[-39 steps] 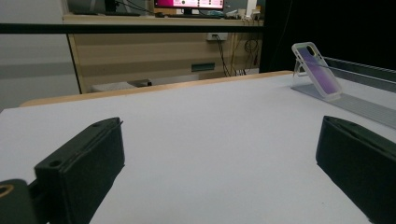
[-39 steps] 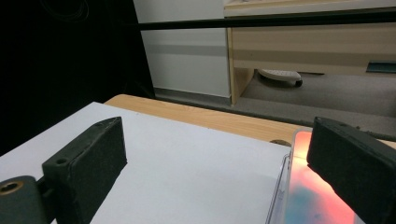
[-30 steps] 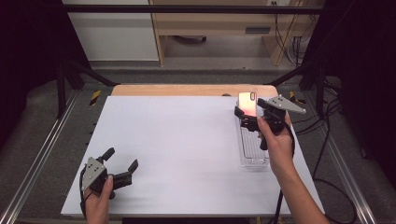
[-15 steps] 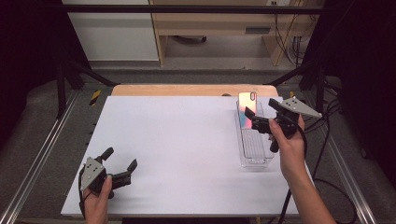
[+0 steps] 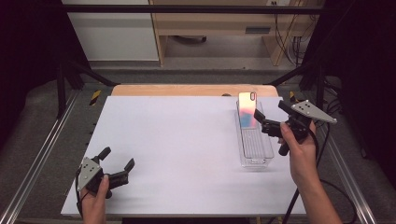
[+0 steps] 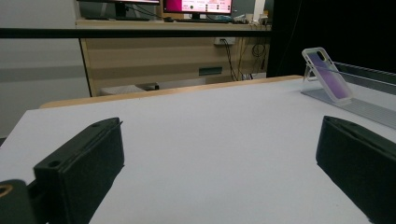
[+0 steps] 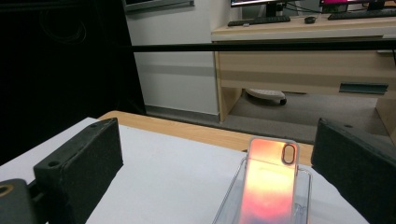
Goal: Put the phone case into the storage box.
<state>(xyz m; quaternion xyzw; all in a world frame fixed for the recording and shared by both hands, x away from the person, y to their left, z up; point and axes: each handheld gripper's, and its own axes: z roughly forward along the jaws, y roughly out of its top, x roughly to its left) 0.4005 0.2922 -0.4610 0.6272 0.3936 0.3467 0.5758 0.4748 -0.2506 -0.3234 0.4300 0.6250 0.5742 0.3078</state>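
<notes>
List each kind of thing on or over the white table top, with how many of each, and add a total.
Phone case, leaning in the tray: 1
Clear plastic tray: 1
Hand-held grippers, left gripper and right gripper, both open: 2
Total: 4

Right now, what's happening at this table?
A person holds a gripper in each hand at a white table. The right gripper hangs with open jaws beside a phone case, not touching it; the case leans up at the far end of a clear tray. The left gripper rests low at the near left edge, jaws open, holding nothing.
</notes>
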